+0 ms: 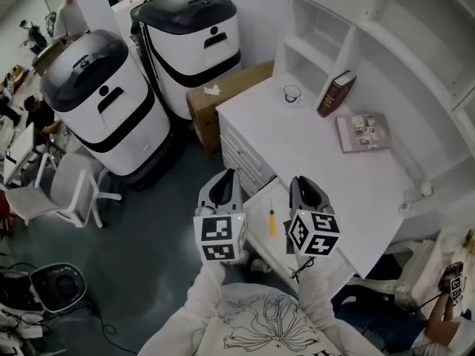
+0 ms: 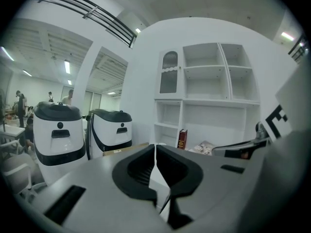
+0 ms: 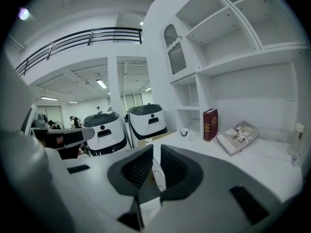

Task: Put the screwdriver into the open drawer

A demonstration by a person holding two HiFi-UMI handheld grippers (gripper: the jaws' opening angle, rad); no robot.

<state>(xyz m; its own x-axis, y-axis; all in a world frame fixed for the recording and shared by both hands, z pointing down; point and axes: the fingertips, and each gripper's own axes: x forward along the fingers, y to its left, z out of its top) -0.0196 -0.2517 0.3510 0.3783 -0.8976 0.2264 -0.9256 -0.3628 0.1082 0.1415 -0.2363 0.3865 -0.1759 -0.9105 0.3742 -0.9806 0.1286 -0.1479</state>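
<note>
The screwdriver (image 1: pixel 272 221), with its yellow handle, is seen lying lengthwise on the white pulled-out drawer (image 1: pixel 257 215) at the near left edge of the surface (image 1: pixel 319 154). It appears to rest inside the drawer already, so the task is judged to be essentially done.

The left gripper (image 1: pixel 226 181) is held just left of the drawer and the right gripper (image 1: pixel 306 187) just right of it, so the screwdriver lies between the two and is touched by neither. Both are held above the drawer and pointed toward the far shelves, which leaves the drawer clear.

In the left gripper view the fingers (image 2: pixel 141 166) are closed together, with only a thin slit between them and nothing gripped. In the right gripper view the fingers (image 3: pixel 177 166) are parted by a narrow gap, through which only the drawer fronts are seen, so nothing is held there either.

Far back on the surface, a red book (image 1: pixel 336 93) stands leaning against the shelf wall, with a cup (image 1: pixel 292 93) to its left. They are well away from the drawer.
</note>
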